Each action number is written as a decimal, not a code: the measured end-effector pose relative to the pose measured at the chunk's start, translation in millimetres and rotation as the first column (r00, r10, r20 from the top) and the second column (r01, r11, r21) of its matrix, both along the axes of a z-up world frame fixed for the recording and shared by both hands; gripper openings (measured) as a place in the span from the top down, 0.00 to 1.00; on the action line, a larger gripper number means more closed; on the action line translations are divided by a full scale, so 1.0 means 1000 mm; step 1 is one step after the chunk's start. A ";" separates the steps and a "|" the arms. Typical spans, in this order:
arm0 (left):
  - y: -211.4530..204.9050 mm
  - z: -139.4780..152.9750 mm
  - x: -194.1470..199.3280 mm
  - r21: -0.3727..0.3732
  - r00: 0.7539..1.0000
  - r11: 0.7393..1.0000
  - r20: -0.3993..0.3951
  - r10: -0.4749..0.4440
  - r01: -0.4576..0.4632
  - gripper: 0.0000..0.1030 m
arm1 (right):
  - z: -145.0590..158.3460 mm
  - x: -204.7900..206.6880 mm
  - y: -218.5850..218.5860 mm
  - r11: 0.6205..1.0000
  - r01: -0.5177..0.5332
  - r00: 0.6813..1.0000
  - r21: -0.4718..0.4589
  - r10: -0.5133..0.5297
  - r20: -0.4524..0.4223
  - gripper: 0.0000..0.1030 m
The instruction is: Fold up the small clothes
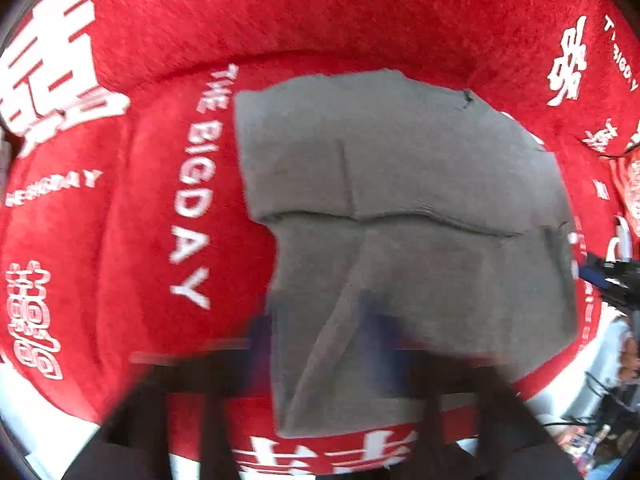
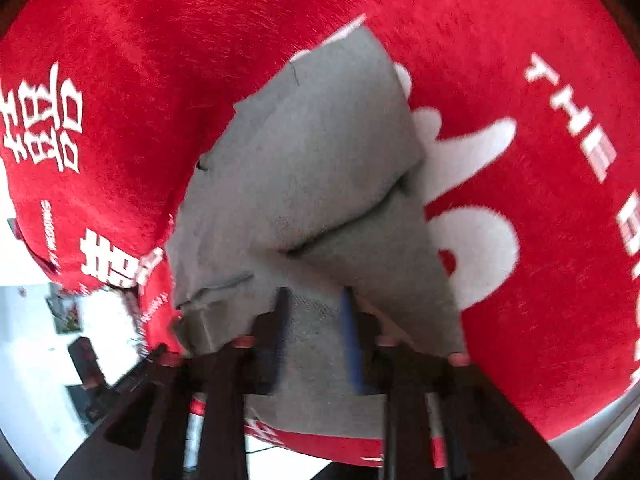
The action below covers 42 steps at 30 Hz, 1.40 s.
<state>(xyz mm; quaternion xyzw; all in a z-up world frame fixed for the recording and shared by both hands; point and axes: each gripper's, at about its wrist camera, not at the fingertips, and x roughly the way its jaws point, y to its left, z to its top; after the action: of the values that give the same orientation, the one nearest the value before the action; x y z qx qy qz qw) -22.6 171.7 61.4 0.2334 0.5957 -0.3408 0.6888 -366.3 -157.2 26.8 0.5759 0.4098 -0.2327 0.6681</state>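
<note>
1. We see a grey garment [image 1: 404,220] lying folded on a red plush blanket [image 1: 360,16] printed with white characters and the words "THE BIG DAY".
2. In the left wrist view, one layer of the garment is turned back over the lower layer, forming a fold edge across its middle. The garment rests just right of the printed lettering.
3. The left gripper [image 1: 316,340] appears heavily blurred at the lower edge of that view. Its two dark fingers [image 1: 260,344] stand wide apart above the near part of the garment. We see no cloth pinched between them; the pads hold nothing.
4. In the right wrist view, the same garment [image 2: 320,168] runs from the centre down to the near edge of the blanket [image 2: 500,32].
5. The right gripper [image 2: 314,320] has its jaws parted about halfway. Grey cloth shows in the gap, but the pads do not press on it.
6. At the far right of the left wrist view, the other gripper's dark tip [image 1: 616,280] sits beside the garment's edge.
</note>
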 end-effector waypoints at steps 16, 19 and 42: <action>-0.032 -0.062 -0.014 0.083 0.996 0.995 -0.080 -0.043 0.050 0.94 | -0.021 0.063 0.020 0.907 -0.376 0.887 -0.187 0.294 -0.357 0.94; -0.025 -0.035 -0.019 0.031 0.996 0.996 -0.039 -0.078 0.079 0.94 | -0.002 0.058 0.029 0.889 -0.391 0.893 -0.239 0.303 -0.333 0.94; -0.159 -0.043 0.088 -0.001 0.991 0.999 0.133 0.033 -0.033 0.94 | -0.010 0.150 -0.121 0.915 -0.287 0.945 -0.284 0.222 -0.241 0.94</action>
<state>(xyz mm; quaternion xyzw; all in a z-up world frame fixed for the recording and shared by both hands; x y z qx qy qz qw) 65.8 12.8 18.0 0.2463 0.5525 -0.3128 0.7323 -216.7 -278.3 16.6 0.3766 0.5052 -0.2633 0.7305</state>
